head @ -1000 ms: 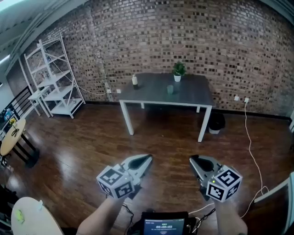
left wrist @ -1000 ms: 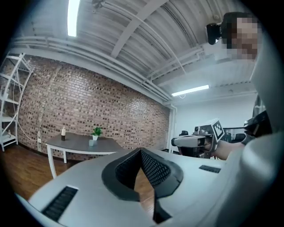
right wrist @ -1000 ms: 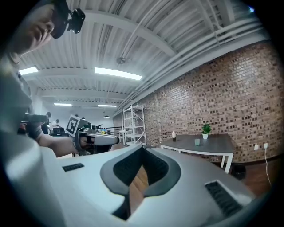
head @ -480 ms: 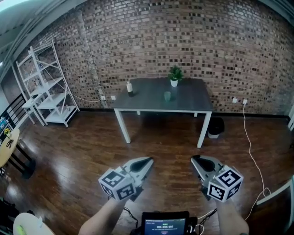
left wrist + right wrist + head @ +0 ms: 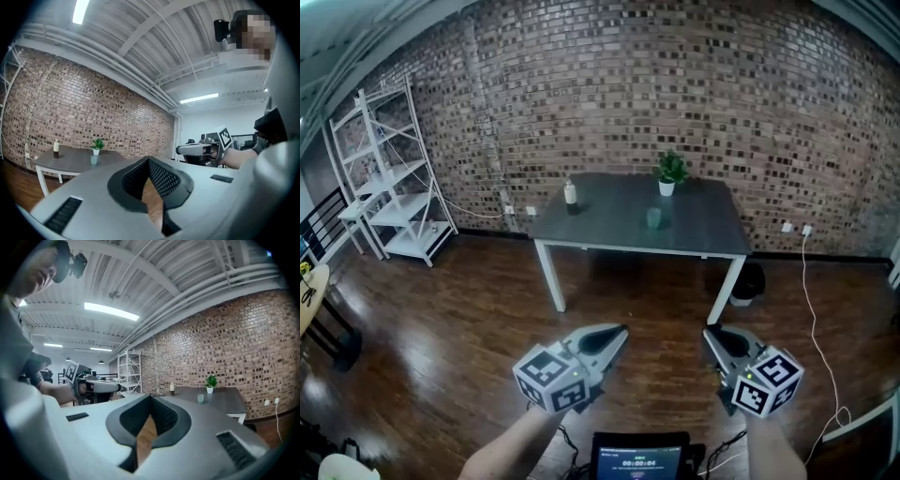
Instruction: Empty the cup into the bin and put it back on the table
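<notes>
Left gripper (image 5: pixel 617 334) and right gripper (image 5: pixel 713 336) are held level, jaws closed, nothing gripped. Well ahead, the green cup (image 5: pixel 653 218) stands on the grey table (image 5: pixel 712 234), with a black bin (image 5: pixel 748 281) beneath. The approach seems to be in hand; next, one gripper's jaws must be opened around the cup.
</notes>
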`<state>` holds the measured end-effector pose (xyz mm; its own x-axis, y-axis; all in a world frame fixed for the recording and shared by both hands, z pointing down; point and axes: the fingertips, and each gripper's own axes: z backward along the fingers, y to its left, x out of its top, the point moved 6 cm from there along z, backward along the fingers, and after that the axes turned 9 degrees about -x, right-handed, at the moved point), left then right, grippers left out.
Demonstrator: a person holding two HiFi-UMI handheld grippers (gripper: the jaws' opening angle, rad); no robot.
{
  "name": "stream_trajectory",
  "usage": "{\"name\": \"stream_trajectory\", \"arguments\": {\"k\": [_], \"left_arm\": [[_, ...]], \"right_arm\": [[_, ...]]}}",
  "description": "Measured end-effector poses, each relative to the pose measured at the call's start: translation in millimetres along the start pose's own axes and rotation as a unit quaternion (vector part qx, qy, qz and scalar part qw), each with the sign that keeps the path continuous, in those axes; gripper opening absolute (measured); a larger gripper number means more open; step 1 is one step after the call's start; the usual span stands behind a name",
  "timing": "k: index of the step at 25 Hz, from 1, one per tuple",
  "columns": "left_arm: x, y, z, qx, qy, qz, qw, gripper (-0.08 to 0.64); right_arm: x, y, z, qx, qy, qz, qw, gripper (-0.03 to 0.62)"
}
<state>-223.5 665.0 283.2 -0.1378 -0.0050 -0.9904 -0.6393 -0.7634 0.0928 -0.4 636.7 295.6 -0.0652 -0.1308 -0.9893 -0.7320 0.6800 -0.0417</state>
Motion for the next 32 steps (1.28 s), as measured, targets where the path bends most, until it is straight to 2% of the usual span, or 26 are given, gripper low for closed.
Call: {"name": "stream_trajectory", "arguments": {"k": [5,10,27,32], "left_arm": [[-9,36,-18,-0.003,-0.004,0.016,0.9999,0.002],[-13,71,-42,0.011,-0.004,0.023,0.9997,0.002],[-8,186,-164,0.059,-0.020,0.025,0.9978,0.002],[-15,216,-192,0.065,-0.011,0.023,0.9976,0.002]], "right_arm": [[5,-18,-38,0.004,0.004,-0.002,1.000,0.001],[13,-45,-71,0.018,0.003,0.004,1.000,0.001],[39,-178,-184,0.076,0.002,0.018,0.997,0.002],[37,-211,-214,0.084,-0.004,0.009,0.996,0.002]]}}
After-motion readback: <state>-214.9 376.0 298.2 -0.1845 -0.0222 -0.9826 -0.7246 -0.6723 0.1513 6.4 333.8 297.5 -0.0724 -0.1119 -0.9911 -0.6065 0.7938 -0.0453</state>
